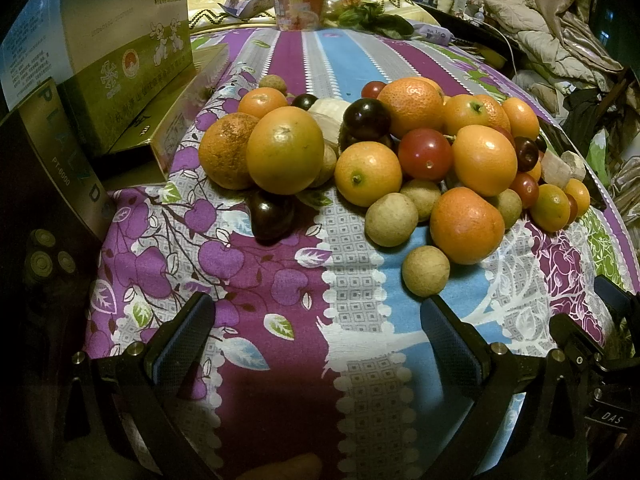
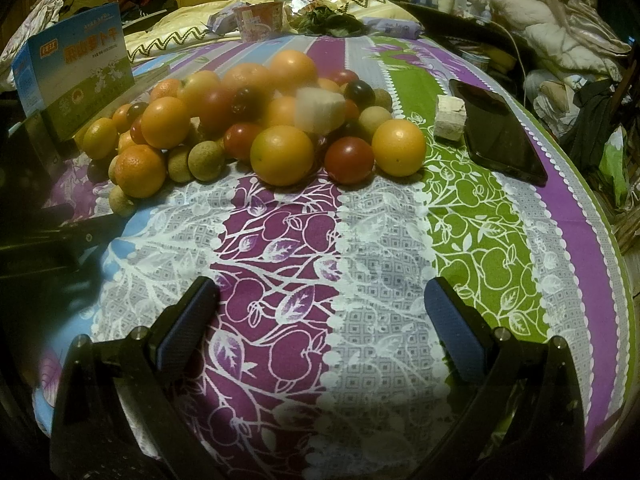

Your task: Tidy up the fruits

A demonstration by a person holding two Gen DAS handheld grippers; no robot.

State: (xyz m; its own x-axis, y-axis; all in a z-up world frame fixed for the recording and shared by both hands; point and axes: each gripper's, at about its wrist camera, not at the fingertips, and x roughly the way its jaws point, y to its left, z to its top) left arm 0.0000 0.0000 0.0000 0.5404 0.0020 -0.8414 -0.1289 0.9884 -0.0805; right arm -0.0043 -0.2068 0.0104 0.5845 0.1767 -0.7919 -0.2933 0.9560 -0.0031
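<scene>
Both jaws spread, nothing held: left gripper [image 1: 316, 332], right gripper [image 2: 320, 312]. Fruit pile [image 1: 360, 160] lies straight ahead of both. Left looks nearer; closest longan [image 1: 426, 271] sits just beyond its right fingertip.

We read large orange Chinese characters, 萧山萝卜干, across the top of the blue-and-green carton [image 1: 120, 40] standing at the left; below them runs a line of small print too fine for us to make out, and its blue side panel carries dense text we cannot read either. On the dark box [image 1: 60, 160] just in front of the carton we make out pale letters running lengthwise, roughly "PILAUZD", with "PT-6000" beside them. At the lower right, a small tag on the black hardware [image 1: 612, 418] reads "DAS". In the right wrist view the carton [image 2: 76, 64] shows a small red-and-yellow logo whose characters are blurred.
</scene>
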